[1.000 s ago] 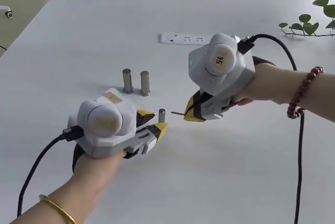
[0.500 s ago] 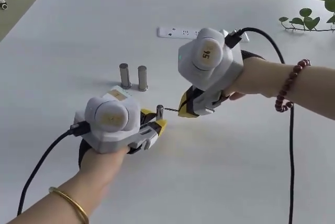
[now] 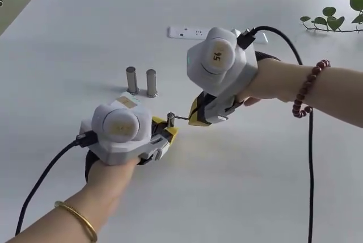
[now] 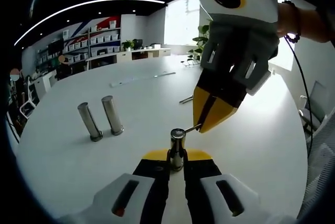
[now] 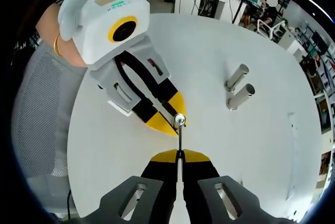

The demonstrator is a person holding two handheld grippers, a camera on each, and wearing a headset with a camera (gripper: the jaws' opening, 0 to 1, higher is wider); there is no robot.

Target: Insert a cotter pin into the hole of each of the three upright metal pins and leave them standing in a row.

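On the near worktop (image 3: 238, 186), the left gripper (image 3: 165, 134) pinches the upright pin (image 3: 171, 119) low between its fingers, while the right gripper (image 3: 194, 119) pinches the cotter pin (image 3: 181, 118) level to its right (long axis left-right), tip at the pin's top.

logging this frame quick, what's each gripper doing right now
Left gripper: shut on the metal pin.
Right gripper: shut on the cotter pin.
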